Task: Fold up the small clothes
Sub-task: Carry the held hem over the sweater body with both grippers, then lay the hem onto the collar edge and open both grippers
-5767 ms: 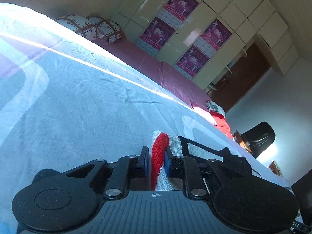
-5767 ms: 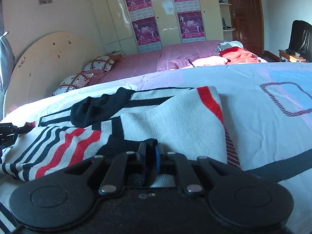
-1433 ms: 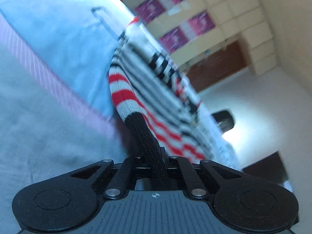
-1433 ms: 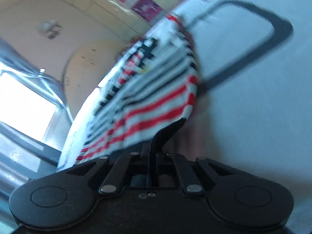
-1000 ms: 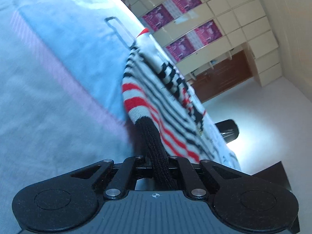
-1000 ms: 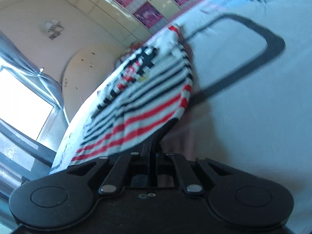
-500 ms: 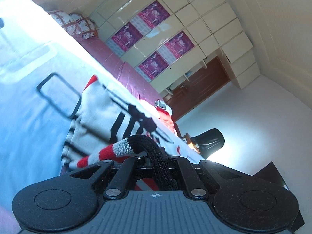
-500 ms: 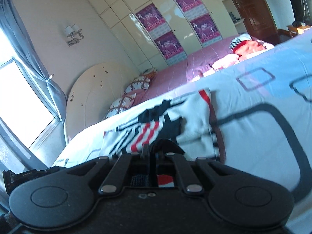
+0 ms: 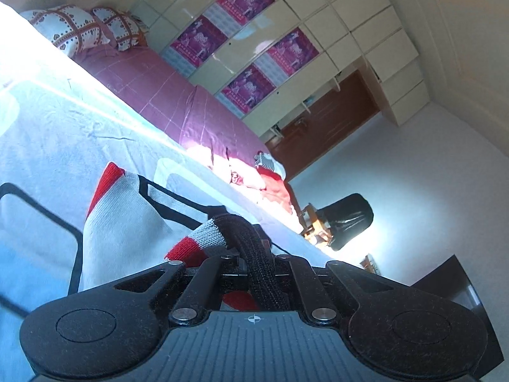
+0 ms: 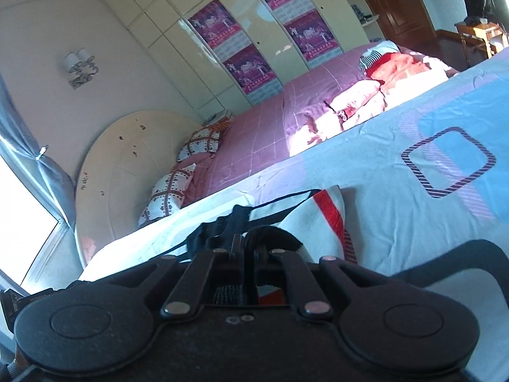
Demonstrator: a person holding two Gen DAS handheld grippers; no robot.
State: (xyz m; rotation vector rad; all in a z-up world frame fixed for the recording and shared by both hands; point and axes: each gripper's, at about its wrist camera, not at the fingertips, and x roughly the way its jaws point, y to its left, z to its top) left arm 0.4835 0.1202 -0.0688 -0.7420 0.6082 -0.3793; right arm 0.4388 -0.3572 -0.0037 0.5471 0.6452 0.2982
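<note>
A small knit sweater, white with red and black stripes and black ribbed trim, lies on the pale blue patterned bed sheet. My left gripper is shut on its black ribbed hem, which runs back between the jaws. The sweater also shows in the right wrist view, partly folded over itself. My right gripper is shut on another part of the black hem, low over the sweater. Both grippers hold the fabric just above the bed.
A second bed with a purple cover and patterned pillows lies beyond. A pile of red and pink clothes sits on it. A wardrobe with posters lines the wall. A chair with a dark jacket stands near the door.
Both grippers have swung the sweater's lower hem up and over, from hanging lifted to lying down folded onto the body on the bed. Both stay shut on the hem.
</note>
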